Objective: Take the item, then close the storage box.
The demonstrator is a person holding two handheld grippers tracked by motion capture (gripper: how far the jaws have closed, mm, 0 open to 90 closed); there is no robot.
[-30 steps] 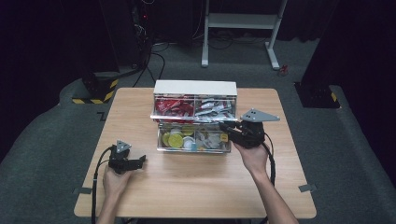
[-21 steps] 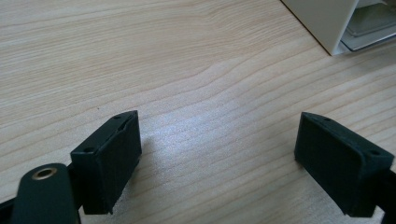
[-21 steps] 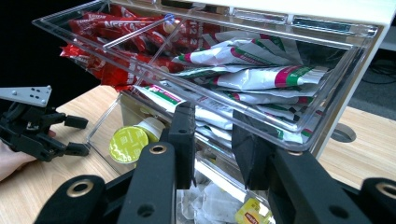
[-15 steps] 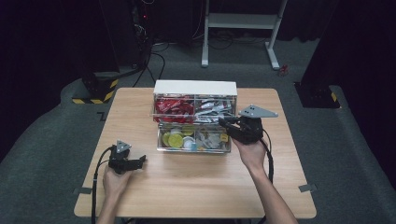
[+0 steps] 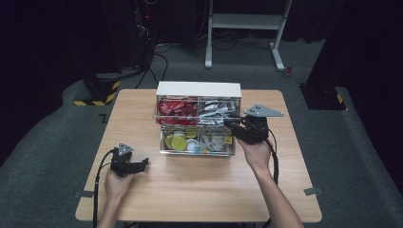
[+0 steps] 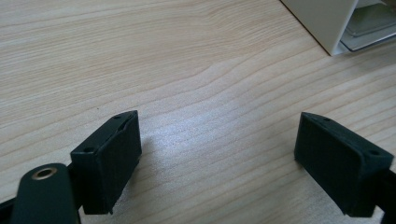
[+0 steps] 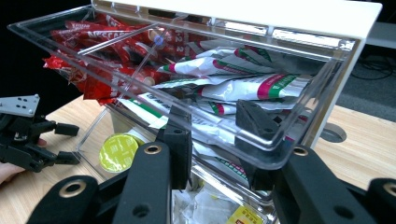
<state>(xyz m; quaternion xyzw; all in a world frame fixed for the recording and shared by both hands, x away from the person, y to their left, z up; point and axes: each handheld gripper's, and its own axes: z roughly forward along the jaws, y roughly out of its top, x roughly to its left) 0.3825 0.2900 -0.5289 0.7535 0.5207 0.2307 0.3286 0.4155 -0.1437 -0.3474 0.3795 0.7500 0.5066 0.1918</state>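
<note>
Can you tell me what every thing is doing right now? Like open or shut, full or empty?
Top drawer: pulled out, full of packets.
Bottom drawer: pulled out further, holding round yellow pods and sachets.
Right tool: nearly shut, jaws just easing apart, across the top drawer's front edge.
Left tool: open, holding nothing, just above the table.

I'm getting the high view from above my side of the table (image 5: pixel 199 190), looking forward and down, far enough back to take in the whole top plus the floor behind. The left gripper view is sitting really low and close, staring along its jaws at bare wood, with a corner of the white organizer (image 6: pixel 327 23) peeking in. The right gripper view is riding right up against the upper clear drawer (image 7: pixel 261 154), facing across the table, so it's also catching the left gripper (image 7: pixel 65 142) that the high view sees too.
</note>
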